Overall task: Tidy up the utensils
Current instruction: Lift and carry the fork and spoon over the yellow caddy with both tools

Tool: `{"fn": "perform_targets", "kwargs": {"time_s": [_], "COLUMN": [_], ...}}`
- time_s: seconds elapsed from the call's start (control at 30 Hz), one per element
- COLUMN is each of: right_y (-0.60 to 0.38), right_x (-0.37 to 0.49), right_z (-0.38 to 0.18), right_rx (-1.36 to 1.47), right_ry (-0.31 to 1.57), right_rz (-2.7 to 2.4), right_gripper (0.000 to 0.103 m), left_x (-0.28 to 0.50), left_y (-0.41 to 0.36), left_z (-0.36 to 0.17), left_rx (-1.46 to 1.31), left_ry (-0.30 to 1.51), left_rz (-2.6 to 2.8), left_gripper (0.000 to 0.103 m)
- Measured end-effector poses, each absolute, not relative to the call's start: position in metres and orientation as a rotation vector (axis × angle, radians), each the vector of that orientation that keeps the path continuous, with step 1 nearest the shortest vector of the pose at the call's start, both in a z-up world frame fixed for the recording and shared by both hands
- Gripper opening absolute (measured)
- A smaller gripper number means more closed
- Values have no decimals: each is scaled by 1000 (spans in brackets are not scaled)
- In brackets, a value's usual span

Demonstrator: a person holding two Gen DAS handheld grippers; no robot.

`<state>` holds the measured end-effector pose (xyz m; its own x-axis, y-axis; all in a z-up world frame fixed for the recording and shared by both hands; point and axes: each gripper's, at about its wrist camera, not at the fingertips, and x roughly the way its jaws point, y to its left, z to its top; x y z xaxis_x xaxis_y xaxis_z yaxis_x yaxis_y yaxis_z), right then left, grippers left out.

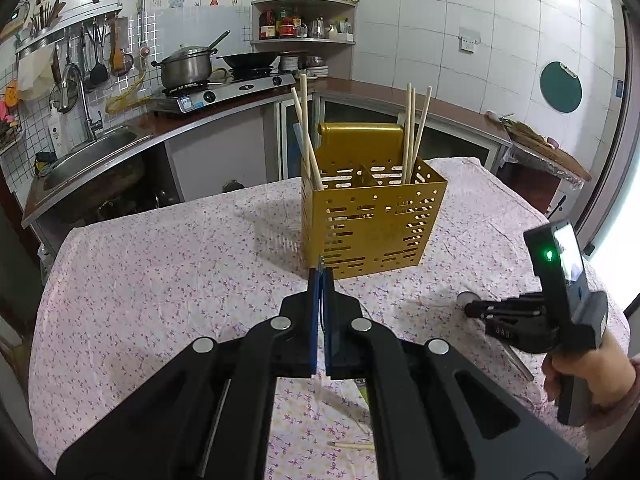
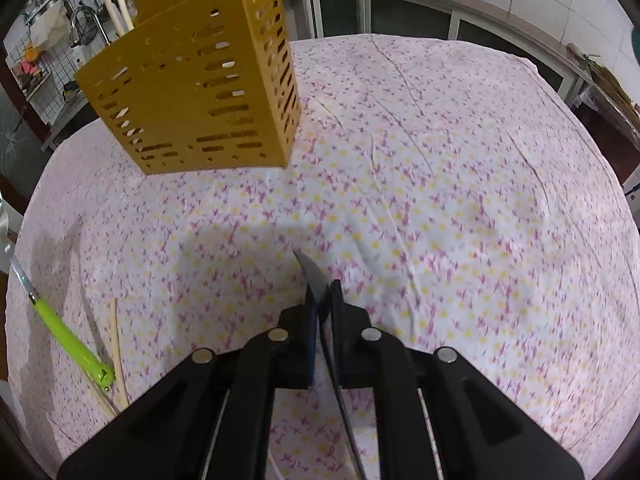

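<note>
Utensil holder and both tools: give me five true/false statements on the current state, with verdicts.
1. The gold utensil holder has chopsticks standing in it. True.
2. The left tool grips a chopstick. False: it is shut with nothing between its fingers.
3. A green-handled utensil lies on the floral cloth. True.
4. The holder lies on its side. False: it stands upright on the cloth.
5. The right tool has a dark blade between its fingers. True.
</note>
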<state>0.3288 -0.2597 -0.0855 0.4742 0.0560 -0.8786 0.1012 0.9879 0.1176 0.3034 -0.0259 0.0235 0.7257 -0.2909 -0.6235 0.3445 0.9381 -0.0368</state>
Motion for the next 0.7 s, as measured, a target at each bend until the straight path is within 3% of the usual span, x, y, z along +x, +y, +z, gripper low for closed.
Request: {"fn": "perform_targets", "kwargs": {"time_s": [0.3,0.7], "right_y": [-269,-283], "right_x": [324,311], "right_z": [-48,57], "right_rx": [163,275], "right_ry": [943,530], "right_rz": [-13,59], "right_gripper": [5,5], "left_x": [307,314], "left_y": [-29,-45], "left_z": [32,89], "left_rx": [95,133], "left_ry": [649,512], "left_rz": [-363,-374], "left_gripper": [0,0]}}
